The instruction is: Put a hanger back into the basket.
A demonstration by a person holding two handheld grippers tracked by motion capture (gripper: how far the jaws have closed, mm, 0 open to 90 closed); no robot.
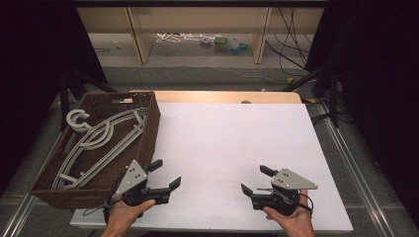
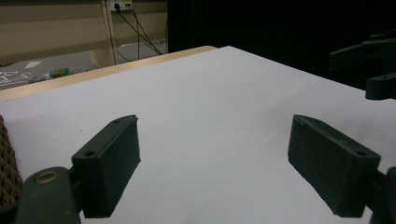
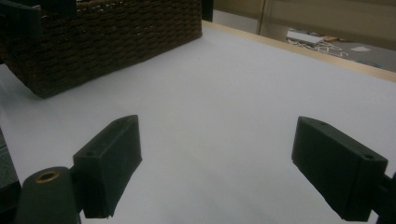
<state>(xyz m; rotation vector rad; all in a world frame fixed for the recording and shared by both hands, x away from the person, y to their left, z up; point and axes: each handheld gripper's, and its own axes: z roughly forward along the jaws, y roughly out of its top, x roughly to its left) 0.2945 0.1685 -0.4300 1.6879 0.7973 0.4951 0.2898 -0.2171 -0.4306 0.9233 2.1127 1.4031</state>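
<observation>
Both claws hover wide and empty over the white worktop (image 1: 237,148). The left claw (image 1: 164,175) sits just beside the wicker basket (image 1: 148,133) – far-left of it lie the grey hangers (image 1: 99,143), about three, long axes running near to far. The right claw (image 1: 253,180) is well apart – left is nearer.
</observation>
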